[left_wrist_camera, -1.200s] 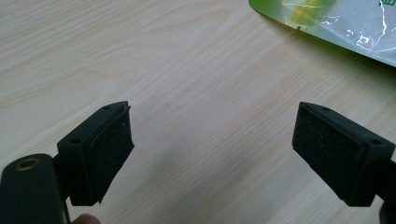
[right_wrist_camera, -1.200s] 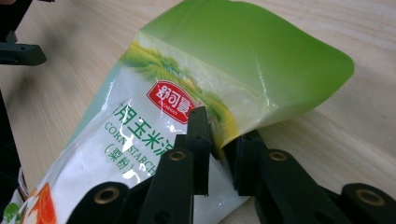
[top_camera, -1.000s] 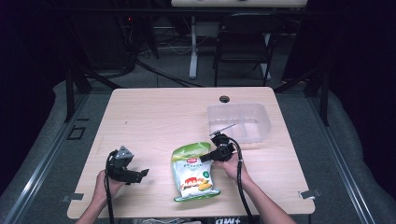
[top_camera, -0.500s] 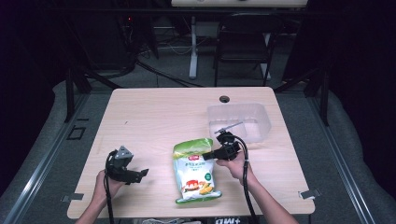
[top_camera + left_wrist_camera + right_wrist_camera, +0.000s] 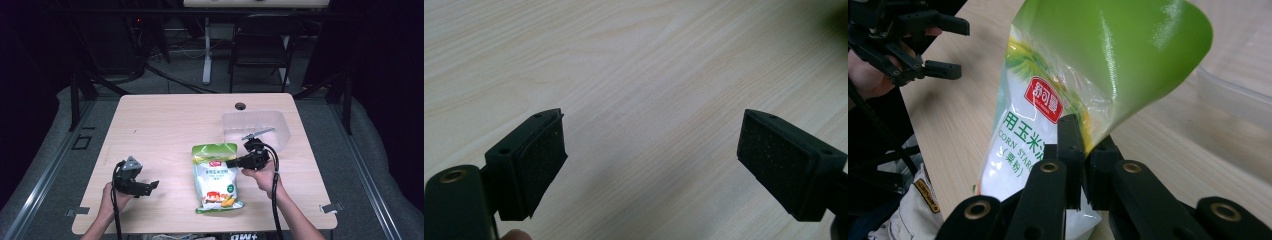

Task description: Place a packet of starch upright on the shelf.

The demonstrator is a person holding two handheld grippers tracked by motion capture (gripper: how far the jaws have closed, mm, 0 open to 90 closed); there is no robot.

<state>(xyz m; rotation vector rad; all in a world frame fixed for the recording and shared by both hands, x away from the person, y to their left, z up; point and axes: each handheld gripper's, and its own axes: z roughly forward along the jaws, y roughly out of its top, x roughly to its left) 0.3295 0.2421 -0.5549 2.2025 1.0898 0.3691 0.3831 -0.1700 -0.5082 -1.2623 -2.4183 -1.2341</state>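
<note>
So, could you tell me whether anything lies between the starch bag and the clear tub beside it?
Nothing visible does. The right tongs are shut on the starch bag at its right edge, and bare table separates it from the clear tub just beyond.

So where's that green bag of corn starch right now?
In the high view the green bag lies near the table's front edge, right of centre, its right edge pinched in the right claw, with the clear plastic tub just behind it.
</note>
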